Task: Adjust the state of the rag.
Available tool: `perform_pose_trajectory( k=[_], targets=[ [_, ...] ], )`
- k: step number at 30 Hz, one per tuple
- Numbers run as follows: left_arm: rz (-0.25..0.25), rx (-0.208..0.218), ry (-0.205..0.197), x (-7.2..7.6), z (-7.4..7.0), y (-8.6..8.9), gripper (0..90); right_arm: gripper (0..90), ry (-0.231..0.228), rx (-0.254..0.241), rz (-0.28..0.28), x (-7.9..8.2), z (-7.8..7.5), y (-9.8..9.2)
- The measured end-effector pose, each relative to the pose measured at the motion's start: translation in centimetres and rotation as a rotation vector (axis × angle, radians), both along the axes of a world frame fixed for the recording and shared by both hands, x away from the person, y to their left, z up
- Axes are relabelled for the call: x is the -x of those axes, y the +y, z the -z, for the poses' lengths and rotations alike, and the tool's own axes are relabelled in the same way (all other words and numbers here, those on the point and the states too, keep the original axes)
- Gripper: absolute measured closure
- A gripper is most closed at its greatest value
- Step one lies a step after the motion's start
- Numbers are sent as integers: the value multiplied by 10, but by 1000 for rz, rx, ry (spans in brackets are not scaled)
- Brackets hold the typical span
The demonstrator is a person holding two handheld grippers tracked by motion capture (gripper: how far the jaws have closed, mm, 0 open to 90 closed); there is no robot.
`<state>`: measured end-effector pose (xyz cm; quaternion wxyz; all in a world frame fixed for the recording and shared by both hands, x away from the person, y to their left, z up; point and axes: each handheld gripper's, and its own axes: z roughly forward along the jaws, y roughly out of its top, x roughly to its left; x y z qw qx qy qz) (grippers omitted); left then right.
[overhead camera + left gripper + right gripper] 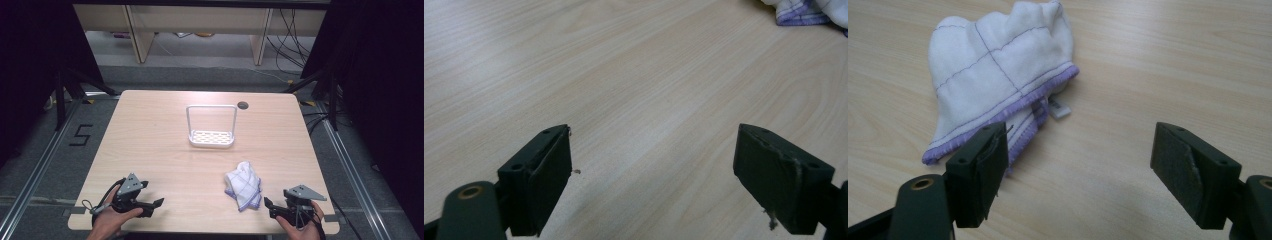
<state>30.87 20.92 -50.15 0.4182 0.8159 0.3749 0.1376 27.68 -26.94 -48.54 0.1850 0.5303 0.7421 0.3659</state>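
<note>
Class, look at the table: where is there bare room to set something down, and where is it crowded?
Free: the left half, between the left gripper and the rack; also the far corners beside the rack. Crowded: the near right, where the cloth lies close to the right gripper.

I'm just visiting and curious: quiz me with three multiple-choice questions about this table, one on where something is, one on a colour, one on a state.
1. Where does the crumpled cloth lie?
A. inside the white rack
B. on the table near the right tool
C. under the left tool

2. What colour is the cloth's edging?
A. purple
B. red
C. green

3. How do the right tool's jaws stand?
A. clamped on the cloth
C. open, with nothing between them
B. shut on the rack

Answers:
1 B: the high view shows it on the wood close to the right tool, apart from the white rack.
2 A: the right gripper view shows a purple border.
3 C: bare table shows between the jaws.
</note>
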Motion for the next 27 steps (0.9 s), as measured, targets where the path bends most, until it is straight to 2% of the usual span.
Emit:
perform_pose_trajectory(
  k=[1, 2, 4, 5, 8, 9, 11, 13, 14, 16, 17, 18, 19, 21, 23, 24, 27],
  targets=[
    [11, -22, 2, 0, -1, 1, 153, 247, 1, -3, -5, 0, 0, 0],
    [0, 7, -5, 0, 1, 0, 153, 250, 1, 0, -4, 0, 0, 1],
    [-1, 9, -8, 0, 1, -1, 153, 254, -5, -3, -2, 0, 0, 3],
    [6, 2, 3, 0, 0, -1, 153, 260, -20, -3, -17, 0, -1, 2],
    [-5, -1, -5, 1, 0, -1, 153, 281, -20, -11, -35, 1, -3, 5],
    [-2, 4, -7, 0, 0, -1, 154, 291, 5, -30, -7, 4, -5, 8],
    [10, -3, -3, 0, -1, 0, 153, 298, -24, 0, -51, 2, -6, 6],
    [4, -2, -5, 0, -1, -1, 154, 322, -11, -20, -47, 4, -9, 12],
    [9, -6, -5, 0, -1, 0, 154, 336, -40, -12, -77, 2, -9, 12],
    [2, 0, -5, 0, -1, -1, 155, 347, -36, -13, -97, 3, -11, 16],
    [10, -14, -4, 0, -1, 0, 155, 354, -50, -5, -106, 4, -13, 20],
    [8, -9, -13, 0, -1, -1, 156, 374, -41, 1, -115, 4, -14, 22],
    [17, -23, -8, 0, -1, 0, 157, 386, -47, -3, -136, 4, -14, 26],
    [15, -22, -8, 0, -1, 0, 158, 397, -54, -1, -174, 3, -14, 33],
    [14, -21, -8, 0, -1, 0, 159, 408, -44, 11, -185, 3, -15, 37],
    [13, -26, -10, 0, -1, -1, 160, 429, -37, 10, -209, 4, -15, 45],
    [14, -26, -9, 0, -1, -1, 161, 443, -38, 22, -257, 2, -14, 54]
  ],
)
